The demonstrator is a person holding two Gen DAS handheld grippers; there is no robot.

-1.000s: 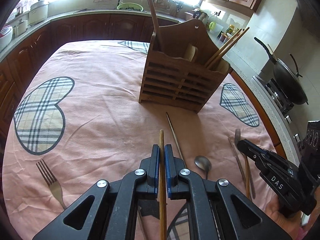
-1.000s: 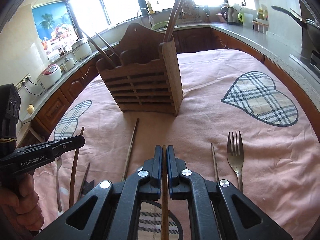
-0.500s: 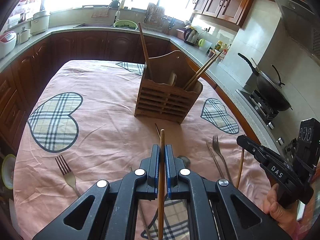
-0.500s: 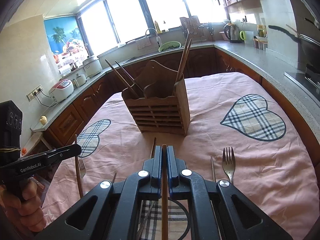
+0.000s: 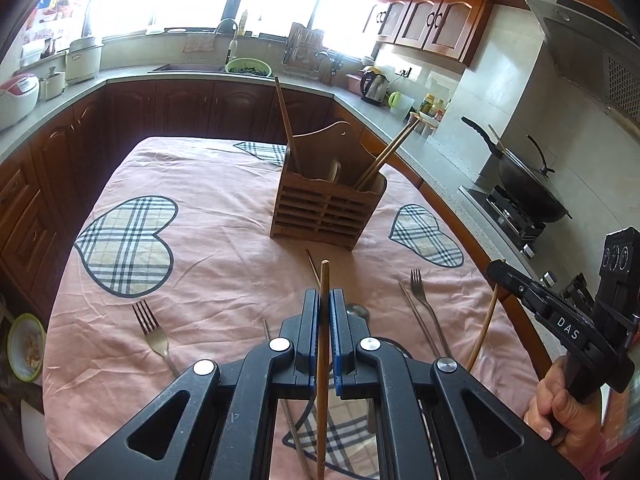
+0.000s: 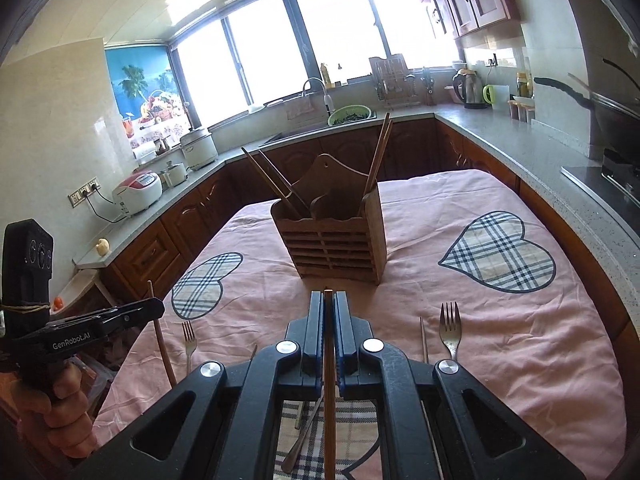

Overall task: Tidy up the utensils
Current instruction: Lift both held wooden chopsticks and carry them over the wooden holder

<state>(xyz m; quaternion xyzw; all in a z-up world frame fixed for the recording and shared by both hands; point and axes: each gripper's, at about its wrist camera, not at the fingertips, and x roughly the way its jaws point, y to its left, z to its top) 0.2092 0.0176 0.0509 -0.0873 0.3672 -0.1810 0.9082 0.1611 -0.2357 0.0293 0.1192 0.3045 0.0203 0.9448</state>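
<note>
A slatted wooden utensil holder (image 5: 326,210) (image 6: 338,240) stands mid-table and holds several chopsticks. My left gripper (image 5: 325,298) is shut on a wooden chopstick (image 5: 323,344), held above the table short of the holder. My right gripper (image 6: 329,300) is shut on another wooden chopstick (image 6: 329,380), also raised in front of the holder. Each gripper shows in the other's view, the right one (image 5: 496,270) and the left one (image 6: 160,304). Forks (image 5: 154,330) (image 5: 418,286) (image 6: 450,328), a spoon (image 5: 358,311) and loose chopsticks (image 5: 418,320) lie on the cloth.
The table wears a pink cloth with plaid hearts (image 5: 126,246). Dark kitchen counters ring it, with a wok on a stove (image 5: 524,188) at the right and a sink (image 6: 316,120) at the back. A bowl (image 5: 24,346) sits off the table's left edge.
Both grippers have risen and drawn back from the holder, each lifting its chopstick; the holder looks smaller and more of the table shows.
</note>
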